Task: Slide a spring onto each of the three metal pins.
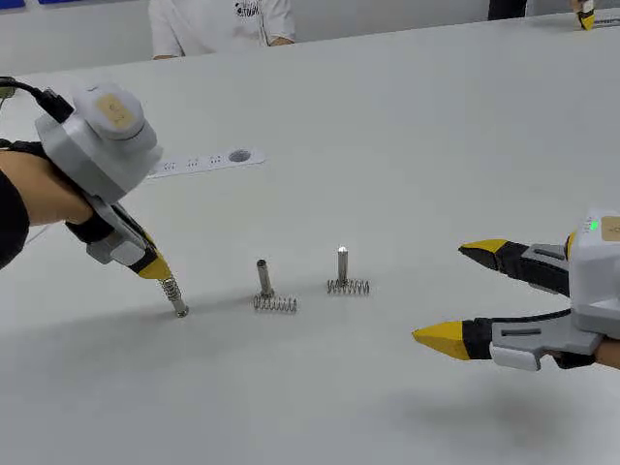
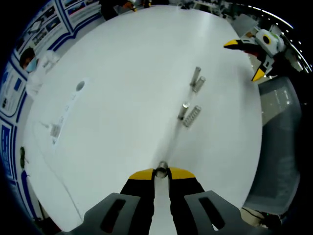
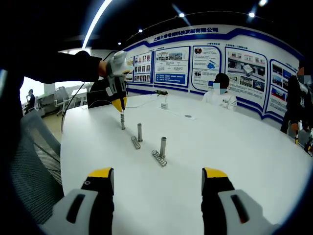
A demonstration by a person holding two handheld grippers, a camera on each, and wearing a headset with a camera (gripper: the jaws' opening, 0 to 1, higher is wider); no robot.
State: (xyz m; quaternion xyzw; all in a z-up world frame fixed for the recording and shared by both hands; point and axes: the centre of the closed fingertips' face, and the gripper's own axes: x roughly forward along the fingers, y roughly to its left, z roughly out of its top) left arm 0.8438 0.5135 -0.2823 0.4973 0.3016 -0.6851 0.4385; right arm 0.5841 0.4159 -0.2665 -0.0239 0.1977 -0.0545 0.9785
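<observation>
Gripping spring 1 (image 1: 170,288), the left tongs (image 1: 155,268) are pressed together on its upper coils; their yellow tips point steeply down and to the person's right.
- Left hand (image 1: 89,229): gloved in black, forearm coming in from the left edge, wrist bent so the tongs slope down toward the bench (image 1: 407,145).
- Spring 1: directly under the left tongs' tips, threaded on pin 1 (image 1: 180,308). The pin's lower end shows below the coils and meets the bench. In the head view, spring and pin lean in line with the tongs.
- Left gripper view: both tips (image 2: 161,173) are closed round a small metal end.
- Right tongs (image 1: 455,293): spread wide and holding nothing, clear of the bench, held roughly level with the tips aimed toward the pins. They are rolled so 1 jaw sits above the other in the head view.
- Pin 2 (image 1: 263,277): upright between the 2 tongs, nearer the left tongs. Spring 2 (image 1: 275,303) lies flat against its base.
- Pin 3 (image 1: 342,263): upright, the pin nearest the right tongs. Spring 3 (image 1: 348,286) lies flat at its foot.
- White strip (image 1: 203,162): flat on the bench, beyond the left tongs.
- Person (image 1: 221,21): in a white shirt at the far edge.
</observation>
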